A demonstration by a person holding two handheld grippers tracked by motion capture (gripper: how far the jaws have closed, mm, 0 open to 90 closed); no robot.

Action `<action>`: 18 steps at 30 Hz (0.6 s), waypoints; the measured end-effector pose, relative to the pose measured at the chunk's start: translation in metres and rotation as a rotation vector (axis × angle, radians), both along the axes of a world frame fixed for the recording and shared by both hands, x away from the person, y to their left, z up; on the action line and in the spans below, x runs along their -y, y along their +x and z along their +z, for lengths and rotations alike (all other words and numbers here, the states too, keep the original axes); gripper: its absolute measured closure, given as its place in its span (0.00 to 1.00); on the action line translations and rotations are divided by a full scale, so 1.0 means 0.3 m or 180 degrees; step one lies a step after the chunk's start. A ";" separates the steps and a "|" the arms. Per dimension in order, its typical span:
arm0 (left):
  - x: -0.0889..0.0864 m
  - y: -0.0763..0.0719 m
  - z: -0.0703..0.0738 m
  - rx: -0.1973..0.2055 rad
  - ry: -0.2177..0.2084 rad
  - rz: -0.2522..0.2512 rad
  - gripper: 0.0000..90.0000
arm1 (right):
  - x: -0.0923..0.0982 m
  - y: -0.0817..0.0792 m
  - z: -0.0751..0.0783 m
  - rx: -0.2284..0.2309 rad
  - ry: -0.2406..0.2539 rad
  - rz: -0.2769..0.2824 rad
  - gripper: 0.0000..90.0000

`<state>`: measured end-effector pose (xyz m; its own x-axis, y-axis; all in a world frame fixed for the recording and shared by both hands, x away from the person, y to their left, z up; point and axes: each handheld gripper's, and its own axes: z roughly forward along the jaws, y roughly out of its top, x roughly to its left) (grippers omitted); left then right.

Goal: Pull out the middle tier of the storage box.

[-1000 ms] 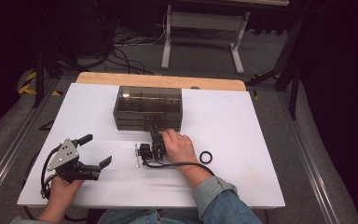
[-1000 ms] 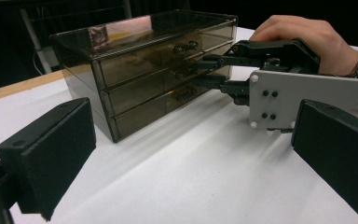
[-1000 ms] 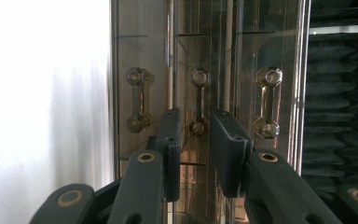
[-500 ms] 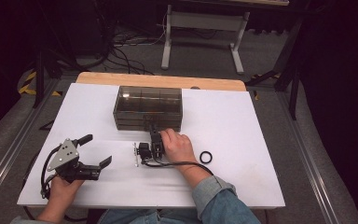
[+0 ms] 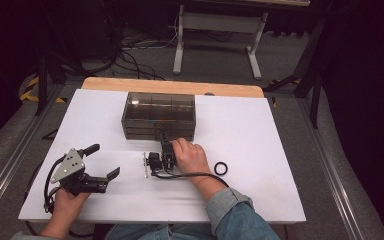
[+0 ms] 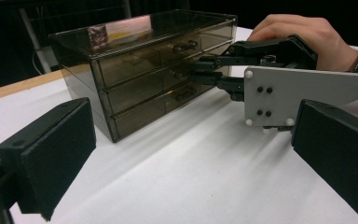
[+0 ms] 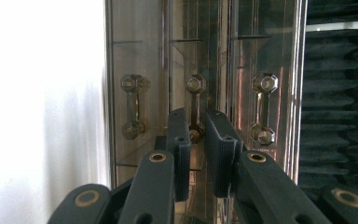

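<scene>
Drawer handle (image 7: 196, 108) of the middle drawer is the working point: it sits on the front of the smoked-plastic drawer cabinet (image 5: 158, 115), which stands at the far centre of the white table (image 5: 260, 165). My right gripper (image 7: 196, 133) is turned on its side and reaches level into the cabinet front. Its jaws have just been closing and now stand nearly together on either side of the handle's end knob. From the right gripper view I judge the pads to be pinching the handle, though actual contact is hard to confirm.

My left gripper (image 5: 99, 161) rests on the table at the near left, jaws wide apart with nothing between them, well apart from the cabinet.

Step in hand: securing the grip on the handle, with the drawer fully in. Next move, as I judge it: pull straight back toward me, level with the table. The light cabinet may slide along, so the left gripper may need to brace it. A black ring (image 5: 221, 168) lies just right of my right hand.
</scene>
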<state>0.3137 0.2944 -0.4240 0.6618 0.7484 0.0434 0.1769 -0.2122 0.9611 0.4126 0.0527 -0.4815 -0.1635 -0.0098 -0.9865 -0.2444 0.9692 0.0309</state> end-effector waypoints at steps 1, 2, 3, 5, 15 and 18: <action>0.000 0.000 0.000 0.0000 0.0001 0.0001 0.01 | 0.001 -0.002 -0.002 -0.0014 0.0023 -0.0016 0.91; 0.000 0.000 0.000 0.0001 0.0001 0.0001 0.01 | 0.002 -0.004 -0.001 -0.0010 0.0017 -0.0009 0.91; -0.001 0.000 0.000 0.0003 -0.0004 -0.0001 0.01 | 0.002 -0.006 0.001 -0.0008 0.0006 -0.0001 0.91; -0.001 0.000 0.000 0.0003 -0.0008 0.0002 0.01 | 0.002 -0.012 0.004 -0.0018 0.0021 -0.0009 0.91; -0.003 -0.001 0.001 0.0004 -0.0005 0.0005 0.01 | 0.010 -0.043 0.016 -0.0039 -0.0005 0.0058 0.91; -0.002 -0.001 0.001 0.0004 -0.0001 0.0007 0.01 | 0.014 -0.052 0.016 -0.0070 0.0023 0.0047 0.91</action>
